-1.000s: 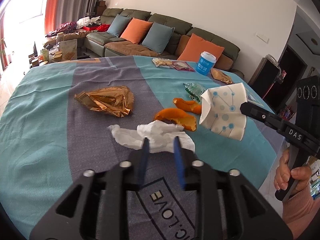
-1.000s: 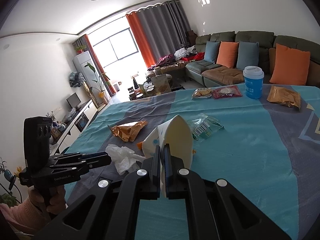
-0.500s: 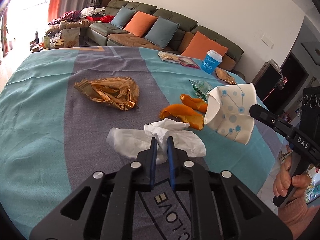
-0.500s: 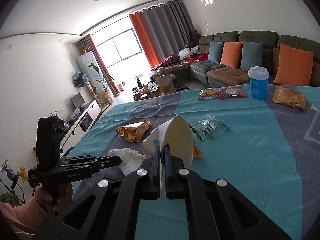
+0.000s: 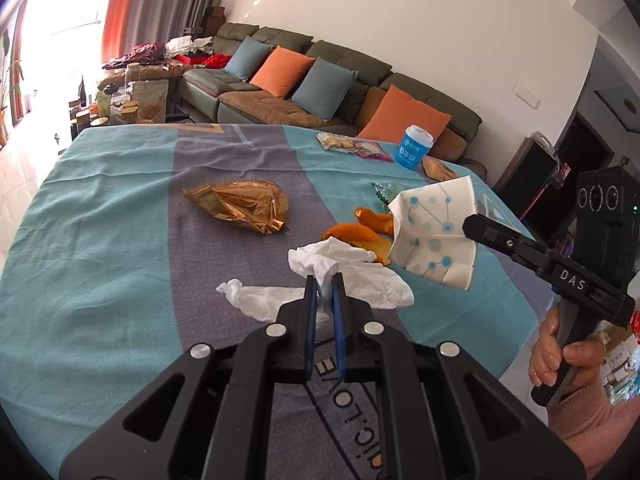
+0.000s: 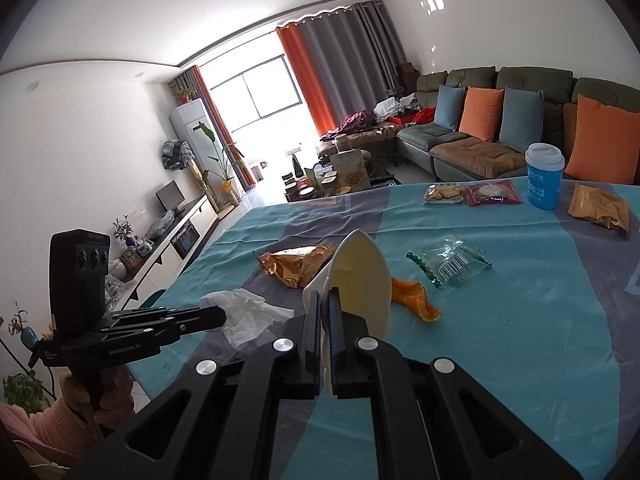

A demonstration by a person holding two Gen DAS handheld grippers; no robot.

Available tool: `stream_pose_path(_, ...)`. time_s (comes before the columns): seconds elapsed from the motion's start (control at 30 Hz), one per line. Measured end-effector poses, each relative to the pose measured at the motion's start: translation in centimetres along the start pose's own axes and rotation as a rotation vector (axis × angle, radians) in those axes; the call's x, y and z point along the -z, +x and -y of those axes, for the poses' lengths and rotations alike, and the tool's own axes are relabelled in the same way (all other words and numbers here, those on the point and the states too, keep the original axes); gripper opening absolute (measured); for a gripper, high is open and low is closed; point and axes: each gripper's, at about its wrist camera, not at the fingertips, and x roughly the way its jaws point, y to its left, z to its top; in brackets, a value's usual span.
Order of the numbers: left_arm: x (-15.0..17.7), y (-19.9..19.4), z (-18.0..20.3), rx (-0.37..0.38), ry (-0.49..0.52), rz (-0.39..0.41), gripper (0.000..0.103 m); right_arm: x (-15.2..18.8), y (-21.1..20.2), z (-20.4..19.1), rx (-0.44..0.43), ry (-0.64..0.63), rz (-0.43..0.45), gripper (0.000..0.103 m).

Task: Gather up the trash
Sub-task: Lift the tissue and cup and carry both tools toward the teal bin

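Left gripper (image 5: 325,280) pressed nearly together on a raised fold of the crumpled white tissue (image 5: 352,276), which lies on the grey band of the cloth-covered desk (image 5: 100,248), near edge, just this side of the orange peel (image 5: 356,236). Right gripper (image 6: 325,300) clamped tight on the rim of a flattened paper cup (image 5: 436,232) (white, blue dot-and-line print outside, cream inside), held in the air above the desk, mouth turned toward the tissue and peel. Cup probably serving as the bin for the small scraps. Tissue: very light, soft, no stiffness at all; likely to trail and unfold when lifted, one loose lobe spread out to the left and ready to drag across the cloth. Best hold at the bunched crest where layers stack, as now; a pinch at a thin edge risks tearing or slipping out. Cup: thin paper, crushes readily, wall already creased at the grip; a hold on the rim keeps the mouth partly open but gives little support against a push from inside. Other litter on the desk: gold foil wrapper (image 5: 244,206) farther back on the grey band, clear plastic wrapper (image 6: 452,266) beyond the peel, second gold packet (image 6: 598,206) and two snack packs (image 6: 470,193) beside the blue lidded cup (image 6: 544,180) at the far side. Peel curled, limp-looking, possibly moist; edge pinch advised.
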Motion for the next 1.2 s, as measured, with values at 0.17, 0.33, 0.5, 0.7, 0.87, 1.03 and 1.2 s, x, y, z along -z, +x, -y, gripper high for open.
stream_pose_path(0.17,0.2,-2.1,-0.3,-0.019,-0.002,0.031,0.008,-0.2,0.2,-0.9,-0.024,-0.011,0.003,0.003)
stream_pose_path(0.33,0.6,-4.1,-0.8,-0.041,-0.002,0.060,0.008,-0.5,0.4,-2.2,-0.049,-0.030,0.007,0.003)
stream_pose_path(0.5,1.0,-6.0,-1.4,-0.067,-0.006,0.086,0.008,-0.7,0.7,-3.5,-0.079,-0.048,0.009,0.003)
stream_pose_path(0.7,1.4,-8.1,-2.3,-0.095,-0.015,0.113,0.008,-0.9,1.5,-5.2,-0.120,-0.067,-0.001,0.003)
stream_pose_path(0.87,1.9,-9.8,-2.8,-0.125,-0.018,0.129,0.008,-1.0,2.6,-6.9,-0.158,-0.088,-0.018,0.003)
stream_pose_path(1.03,2.4,-11.4,-3.6,-0.151,-0.034,0.141,0.008,-0.9,3.6,-8.5,-0.191,-0.105,-0.034,0.003)
stream_pose_path(1.2,2.8,-12.6,-4.7,-0.186,-0.054,0.151,0.008,-1.0,4.9,-9.7,-0.226,-0.119,-0.052,0.003)
